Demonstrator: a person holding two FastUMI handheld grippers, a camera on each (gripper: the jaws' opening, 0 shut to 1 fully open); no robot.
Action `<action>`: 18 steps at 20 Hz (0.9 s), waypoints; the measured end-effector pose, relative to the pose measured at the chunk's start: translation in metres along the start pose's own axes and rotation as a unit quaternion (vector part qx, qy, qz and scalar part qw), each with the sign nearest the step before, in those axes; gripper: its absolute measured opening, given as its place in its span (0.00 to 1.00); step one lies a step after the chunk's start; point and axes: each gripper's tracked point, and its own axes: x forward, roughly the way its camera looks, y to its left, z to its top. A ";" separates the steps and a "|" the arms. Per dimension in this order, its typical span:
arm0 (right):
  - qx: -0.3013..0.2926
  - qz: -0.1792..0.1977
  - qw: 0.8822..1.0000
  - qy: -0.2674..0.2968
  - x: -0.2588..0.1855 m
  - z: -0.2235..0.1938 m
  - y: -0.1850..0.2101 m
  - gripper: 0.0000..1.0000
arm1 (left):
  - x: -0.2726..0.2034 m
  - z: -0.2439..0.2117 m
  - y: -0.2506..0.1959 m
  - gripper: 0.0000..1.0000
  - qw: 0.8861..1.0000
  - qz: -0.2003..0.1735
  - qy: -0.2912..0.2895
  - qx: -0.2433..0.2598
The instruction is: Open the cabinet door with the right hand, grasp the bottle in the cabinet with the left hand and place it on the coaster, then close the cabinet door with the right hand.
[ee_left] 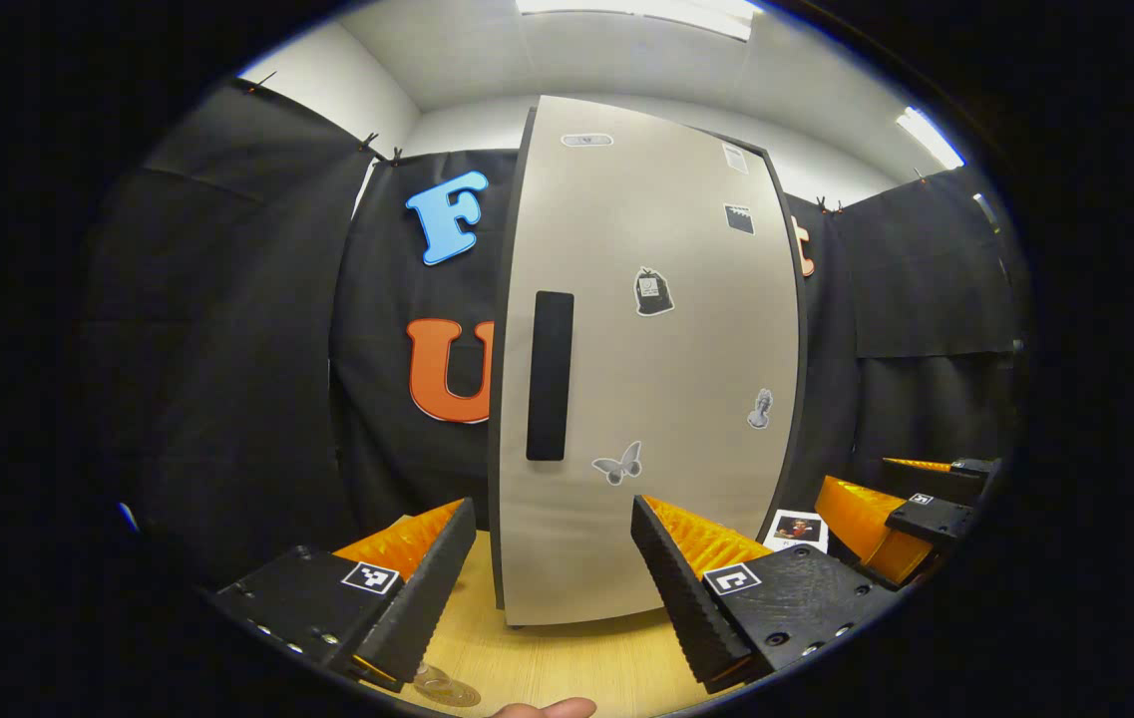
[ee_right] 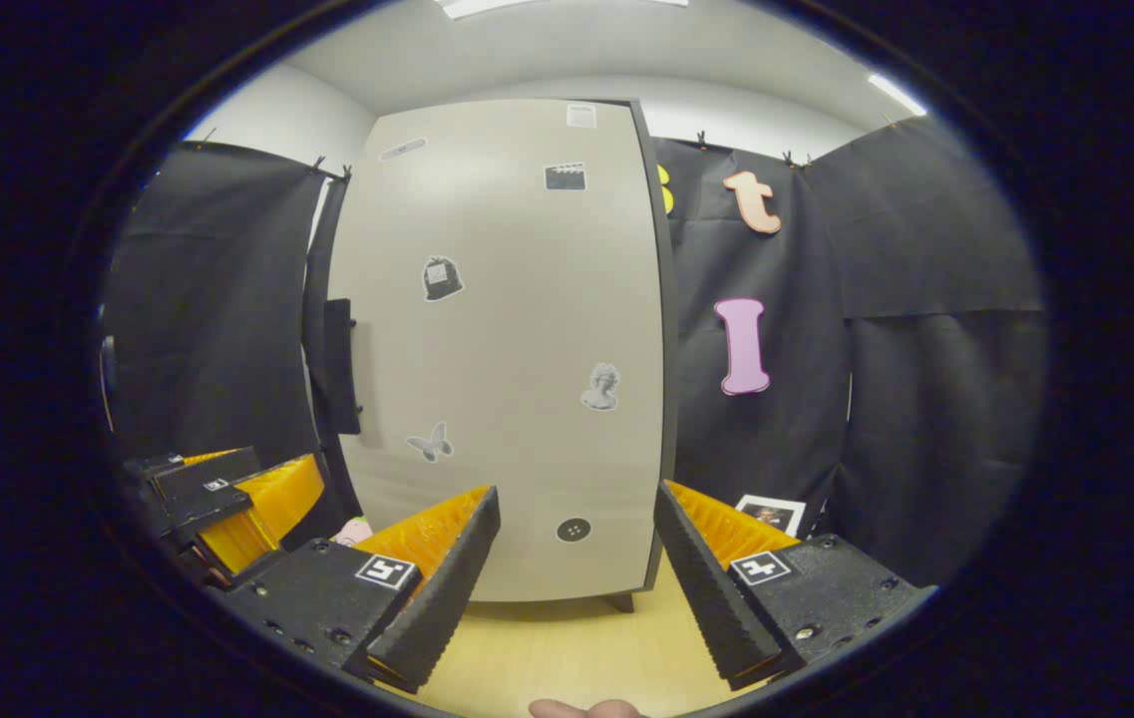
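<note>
— How's the light?
— Bright and even, from ceiling panels [ee_left: 646, 12] overhead. The cabinet door [ee_left: 656, 379] carries a soft sheen near its top, no hard glare.
— Shadows?
— A faint one on the surface [ee_right: 567, 648] under the cabinet.
— Sharpness?
— Crisp at centre; straight edges bow outward near the rim, where the picture darkens.

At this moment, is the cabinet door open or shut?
Shut. The cabinet door lies flush across the cabinet front, no interior showing, and its black handle is untouched; both claws sit open in front of it.
</note>
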 end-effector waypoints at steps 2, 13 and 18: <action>0.004 -0.001 1.000 -0.001 0.000 0.001 -0.003 1.00 | -0.001 -0.002 -0.001 0.95 1.000 -0.005 0.000 0.001; 0.008 0.006 1.000 0.013 0.003 -0.007 -0.007 0.96 | 0.003 -0.001 -0.006 0.95 1.000 -0.018 -0.005 -0.003; 0.014 0.010 1.000 0.020 0.008 -0.009 -0.009 1.00 | 0.007 0.003 -0.004 0.95 1.000 -0.015 -0.014 -0.003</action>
